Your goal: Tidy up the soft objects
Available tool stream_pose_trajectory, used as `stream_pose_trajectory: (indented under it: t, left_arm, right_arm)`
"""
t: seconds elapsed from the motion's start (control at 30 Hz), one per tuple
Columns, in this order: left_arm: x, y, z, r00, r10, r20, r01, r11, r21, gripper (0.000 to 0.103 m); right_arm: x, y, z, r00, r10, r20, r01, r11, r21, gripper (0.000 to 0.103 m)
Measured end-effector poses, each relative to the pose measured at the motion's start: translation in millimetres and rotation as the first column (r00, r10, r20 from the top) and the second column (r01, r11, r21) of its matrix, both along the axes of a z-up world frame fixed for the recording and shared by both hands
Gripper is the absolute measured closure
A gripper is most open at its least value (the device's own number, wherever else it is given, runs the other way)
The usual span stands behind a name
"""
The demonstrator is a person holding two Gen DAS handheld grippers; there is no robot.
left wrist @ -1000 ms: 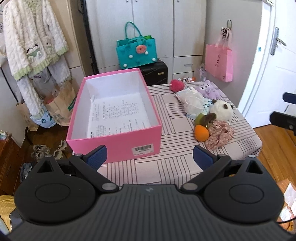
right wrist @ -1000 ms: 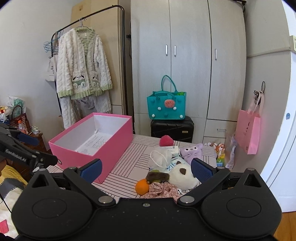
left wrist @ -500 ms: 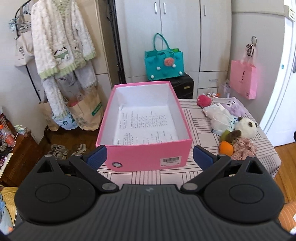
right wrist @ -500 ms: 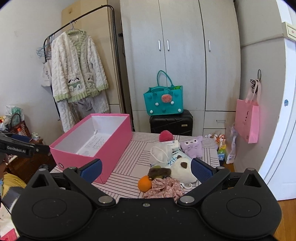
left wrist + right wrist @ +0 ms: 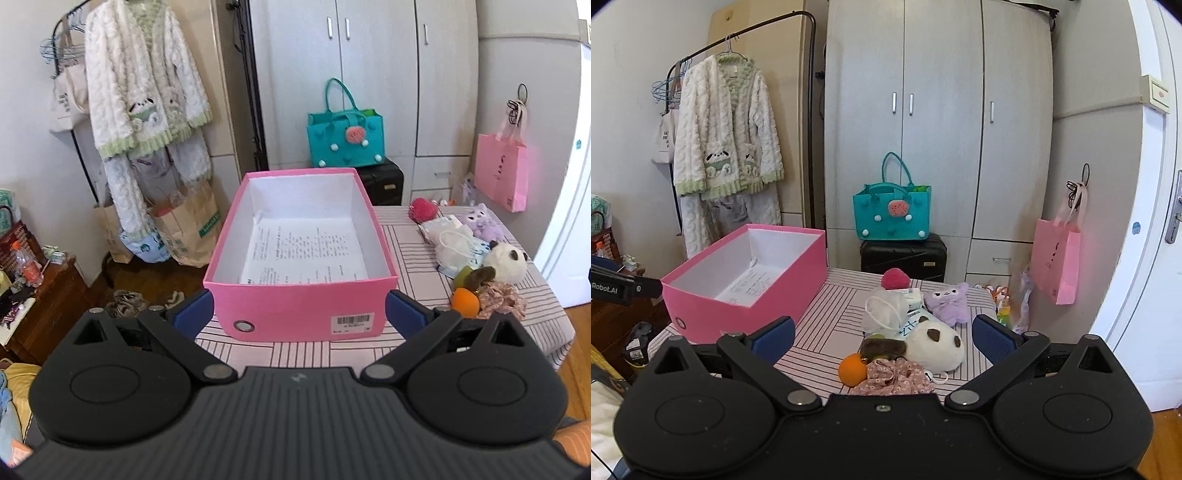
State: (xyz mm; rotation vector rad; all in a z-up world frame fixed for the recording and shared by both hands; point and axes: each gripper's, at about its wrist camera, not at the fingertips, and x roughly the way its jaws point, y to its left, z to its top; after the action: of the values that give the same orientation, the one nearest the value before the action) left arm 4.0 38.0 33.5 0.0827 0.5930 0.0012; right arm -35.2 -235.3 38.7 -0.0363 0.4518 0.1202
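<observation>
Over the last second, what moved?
Only the left hand-held gripper: it swung left to face the pink box squarely, open and empty. The right hand-held gripper barely shifted, open. The box and the soft toys, panda included, lie untouched.

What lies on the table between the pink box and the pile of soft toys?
Nothing: in the right wrist view, only bare striped tablecloth separates the pink box from the toy pile.

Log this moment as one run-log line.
left tool: open, empty | right tool: open, empty | pink box: holds only paper | soft toys: on table
</observation>
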Motion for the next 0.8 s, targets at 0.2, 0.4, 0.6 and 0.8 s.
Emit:
stream_pose_trajectory:
  t: [0.2, 0.4, 0.6, 0.8]
  left_arm:
    - [-2.2, -0.5, -5.7, 1.0, -0.004, -0.009, 0.004, 1.0, -0.001, 0.003]
    - [-3.7, -2.8, -8.5, 1.0, -0.016, -0.017, 0.016, 1.0, 0.003, 0.003]
    - [-4.9, -4.7, -8.8, 0.999, -0.027, -0.018, 0.028, 0.999, 0.022, 0.003]
    - [-8.8, -8.3, -10.9, 0.999, -0.052, -0.014, 0.052, 0.998, 0.026, 0.003]
  right_arm:
    - [-1.3, 0.6, -1.3, 1.0, 0.007, 0.001, -0.007, 1.0, 0.011, 0.0]
    - [-2.0, 1.5, -2.0, 1.0, 0.002, 0.002, -0.002, 1.0, 0.007, 0.0]
    - [-3.4, 2.2, -2.8, 1.0, 0.01, 0.003, -0.01, 1.0, -0.003, 0.0]
    - [-5.6, 3.1, -6.2, 1.0, 0.027, 0.009, -0.027, 1.0, -0.005, 0.0]
